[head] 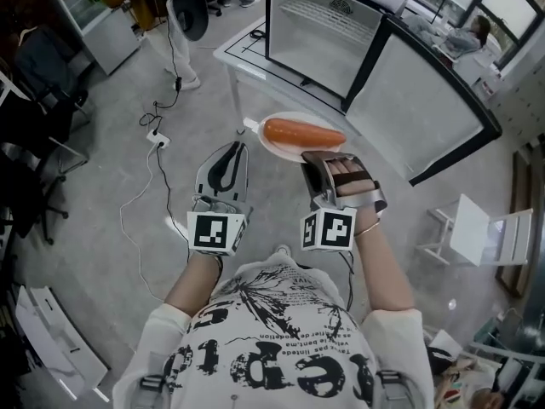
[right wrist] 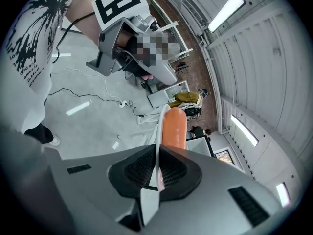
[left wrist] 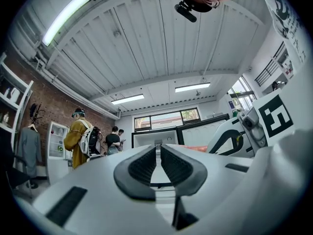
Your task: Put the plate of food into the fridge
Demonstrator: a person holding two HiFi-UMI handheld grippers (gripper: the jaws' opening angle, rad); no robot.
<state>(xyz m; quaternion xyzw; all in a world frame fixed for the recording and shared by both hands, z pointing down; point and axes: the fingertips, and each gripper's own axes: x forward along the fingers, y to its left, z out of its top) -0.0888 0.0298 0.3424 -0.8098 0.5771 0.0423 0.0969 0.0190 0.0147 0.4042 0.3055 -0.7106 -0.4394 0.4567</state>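
Right tongs (head: 319, 162) pinch the near rim of the white plate (head: 277, 147) – in the right gripper view that rim runs edge-on between the ribbed pads, which press on it. Left tongs (head: 238, 148) are drawn almost together, with a mere sliver between the pads and nothing in it. They sit just beside the plate, at its 9 o'clock. One long orange sausage-shaped food (head: 304, 132) lies on the plate, which is held up at the middle of the head view, near the table's front edge.

For writing, the marker cubes (head: 217, 231) carry black-and-white square codes. The white shirt (head: 272, 348) bears big black letters and smaller lines that I cannot read with certainty.

At 12 o'clock the fridge (head: 319, 32) stands on a white table (head: 243, 54) – its door (head: 417, 109) is swung open toward 2 o'clock and a wire shelf shows inside. A power strip (head: 157, 139) with trailing cables lies on the floor at 10 o'clock. A white chair (head: 477, 233) stands at 3 o'clock.
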